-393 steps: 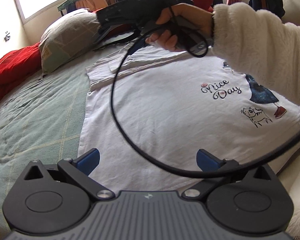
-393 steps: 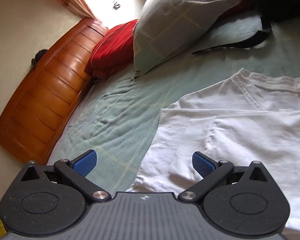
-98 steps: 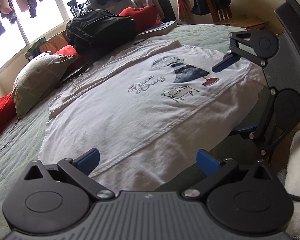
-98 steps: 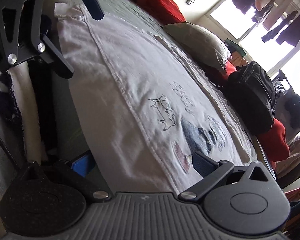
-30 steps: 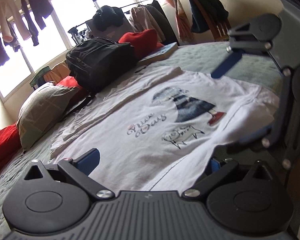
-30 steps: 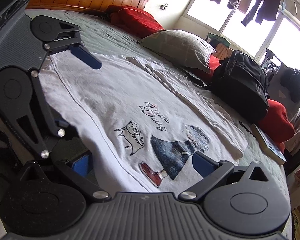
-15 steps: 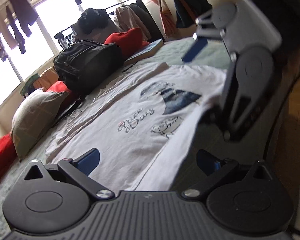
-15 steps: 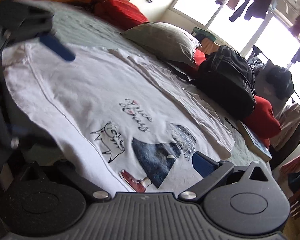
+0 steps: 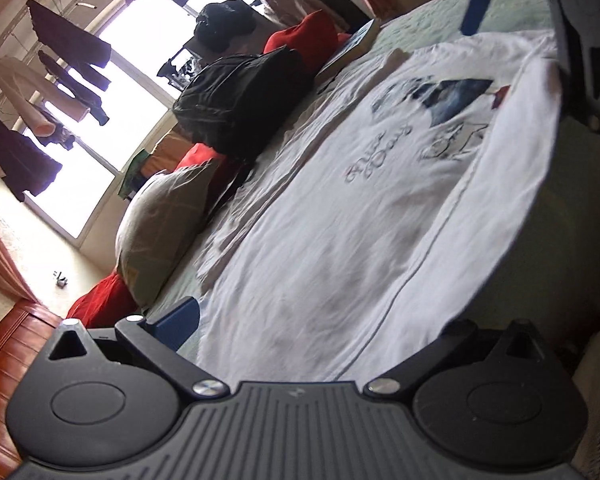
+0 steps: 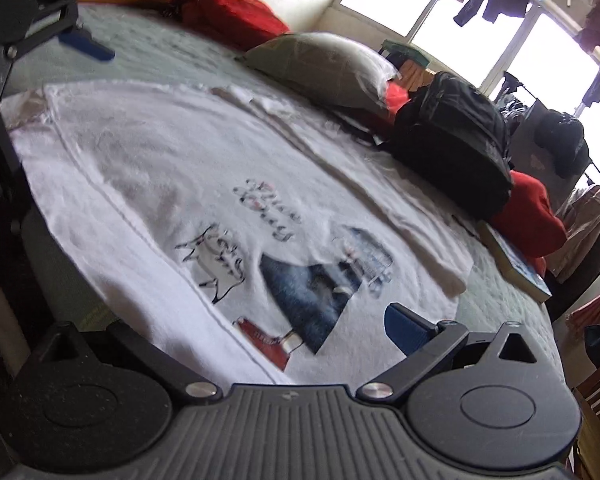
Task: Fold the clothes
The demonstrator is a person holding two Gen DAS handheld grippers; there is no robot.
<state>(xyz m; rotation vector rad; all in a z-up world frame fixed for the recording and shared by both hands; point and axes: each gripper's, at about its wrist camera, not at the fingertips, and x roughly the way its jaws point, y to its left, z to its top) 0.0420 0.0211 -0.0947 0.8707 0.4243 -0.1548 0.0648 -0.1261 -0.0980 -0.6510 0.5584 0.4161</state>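
White cotton, my T-shirt lies spread flat and print-up on the green bed, its hem at the near edge. My left claw and right claw both gape wide, each straddling a hem corner without pinching it. Beyond sit a grey pillow and a black backpack.

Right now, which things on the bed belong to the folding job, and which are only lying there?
For the job:
T-shirt
left tool
right tool

Lying about:
backpack
pillow
book
red cushion
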